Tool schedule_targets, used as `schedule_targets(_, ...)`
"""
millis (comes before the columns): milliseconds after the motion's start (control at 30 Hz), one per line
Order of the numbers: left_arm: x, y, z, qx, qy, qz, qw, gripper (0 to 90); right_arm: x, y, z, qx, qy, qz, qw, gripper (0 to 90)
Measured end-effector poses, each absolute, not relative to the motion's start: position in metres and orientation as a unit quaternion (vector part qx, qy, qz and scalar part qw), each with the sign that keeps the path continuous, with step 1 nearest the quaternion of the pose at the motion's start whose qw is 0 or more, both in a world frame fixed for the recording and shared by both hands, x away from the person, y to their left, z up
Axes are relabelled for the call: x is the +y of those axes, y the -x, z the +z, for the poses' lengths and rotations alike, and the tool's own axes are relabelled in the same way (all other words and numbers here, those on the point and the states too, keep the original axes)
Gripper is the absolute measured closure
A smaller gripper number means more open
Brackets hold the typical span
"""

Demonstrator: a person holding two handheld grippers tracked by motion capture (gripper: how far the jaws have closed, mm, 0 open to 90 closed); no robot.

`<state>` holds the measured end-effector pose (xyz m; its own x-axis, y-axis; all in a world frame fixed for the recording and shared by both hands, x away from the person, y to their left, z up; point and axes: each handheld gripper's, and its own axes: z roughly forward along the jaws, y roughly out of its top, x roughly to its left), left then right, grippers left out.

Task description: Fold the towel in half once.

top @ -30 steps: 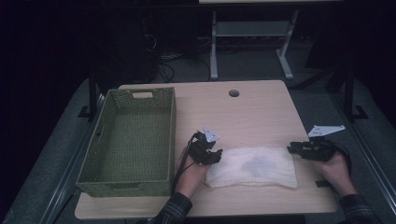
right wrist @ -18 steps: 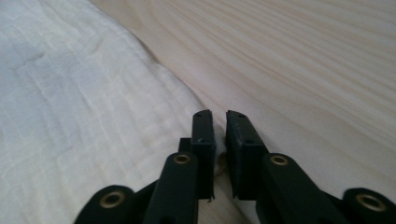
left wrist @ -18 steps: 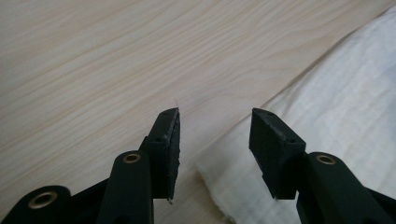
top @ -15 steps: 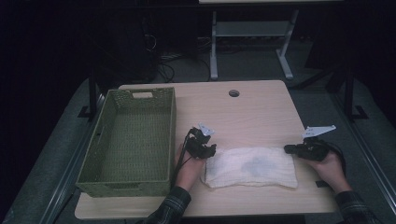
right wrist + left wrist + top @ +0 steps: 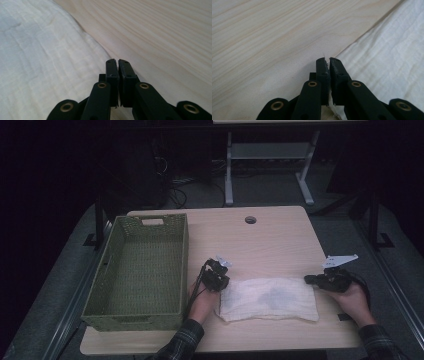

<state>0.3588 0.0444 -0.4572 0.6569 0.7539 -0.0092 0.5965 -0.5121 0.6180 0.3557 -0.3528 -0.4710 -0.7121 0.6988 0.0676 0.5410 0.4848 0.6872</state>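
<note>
One green basket [image 5: 137, 270] stands at the left of the table [image 5: 270, 240]; its inside is dark and hard to read. The left gripper [image 5: 328, 60] has just clenched its jaws on the left edge of the one white cloth [image 5: 270, 299], which lies flat near the front edge. A thin bit of fabric shows between its pads. The right gripper [image 5: 117, 61] is clenched at the cloth's right edge; whether it pinches fabric I cannot tell.

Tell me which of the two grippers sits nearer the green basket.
The left gripper, at the end of the cloth beside the basket; the right gripper sits at the cloth's opposite end, farther from it.
</note>
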Motion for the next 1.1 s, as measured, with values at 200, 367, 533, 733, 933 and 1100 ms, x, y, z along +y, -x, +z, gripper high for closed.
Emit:
schedule_targets(200, 0.046, -0.361, -0.449, 0.394, -0.852, 0.141, 0.314, 87.0, -0.359, -0.359, -0.468, 0.849, -0.374, 0.354, 0.12, 87.3)
schedule_targets(367, 0.048, -0.366, -0.445, 0.397, -0.841, 0.158, 0.331, 87.5, -0.365, -0.371, -0.464, 0.84, -0.383, 0.364, 0.126, 87.4)
schedule_targets(533, 0.048, -0.374, -0.441, 0.403, -0.833, 0.171, 0.339, 87.7, -0.365, -0.384, -0.463, 0.832, -0.388, 0.373, 0.133, 87.5)
schedule_targets(733, 0.048, -0.382, -0.438, 0.408, -0.825, 0.182, 0.347, 87.6, -0.364, -0.398, -0.461, 0.825, -0.389, 0.383, 0.142, 87.4)
schedule_targets(933, 0.049, -0.385, -0.436, 0.41, -0.82, 0.184, 0.354, 87.7, -0.363, -0.402, -0.458, 0.821, -0.39, 0.39, 0.148, 87.4)
schedule_targets(1100, 0.05, -0.382, -0.431, 0.411, -0.815, 0.185, 0.365, 87.6, -0.365, -0.399, -0.454, 0.817, -0.389, 0.4, 0.147, 87.4)
